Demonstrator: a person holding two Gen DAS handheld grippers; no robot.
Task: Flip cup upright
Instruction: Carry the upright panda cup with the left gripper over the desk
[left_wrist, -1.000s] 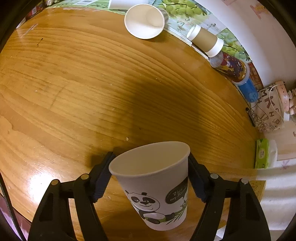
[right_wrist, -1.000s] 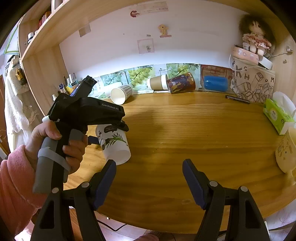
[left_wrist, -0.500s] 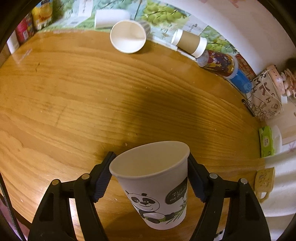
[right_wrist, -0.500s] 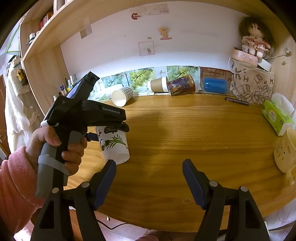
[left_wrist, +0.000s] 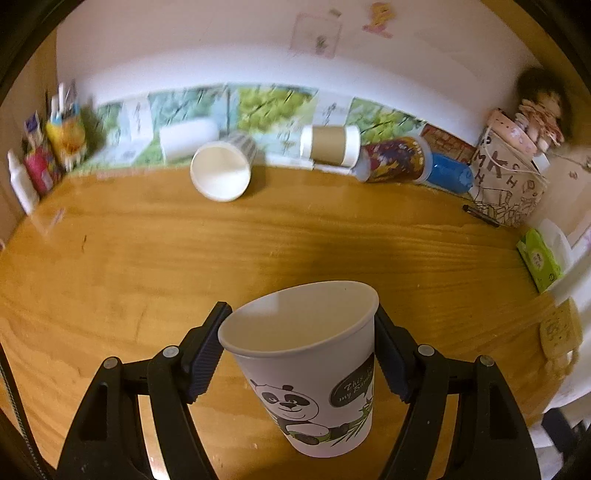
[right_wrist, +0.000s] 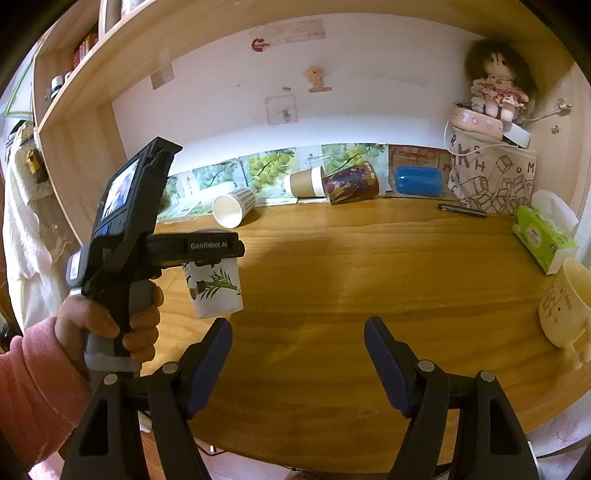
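My left gripper (left_wrist: 299, 325) is shut on a white paper cup with a panda print (left_wrist: 314, 391), its pads on the rim at both sides. The cup's mouth faces up and forward. In the right wrist view the same cup (right_wrist: 214, 288) hangs nearly upright under the left gripper (right_wrist: 207, 251), its base just above the wooden table (right_wrist: 369, 280). My right gripper (right_wrist: 299, 350) is open and empty, low over the table's front edge, to the right of the cup.
Along the back wall lie a white cup on its side (left_wrist: 221, 173), a brown cup (left_wrist: 328, 146), a dark patterned cup (left_wrist: 395, 158) and a blue cup (left_wrist: 448, 173). A printed bag (right_wrist: 491, 177), green tissue pack (right_wrist: 543, 236) and cream mug (right_wrist: 565, 306) stand at the right.
My left gripper has tilted up, bringing the panda cup from leaning to nearly upright; its view now takes in the back wall. The right gripper has stayed open and still.
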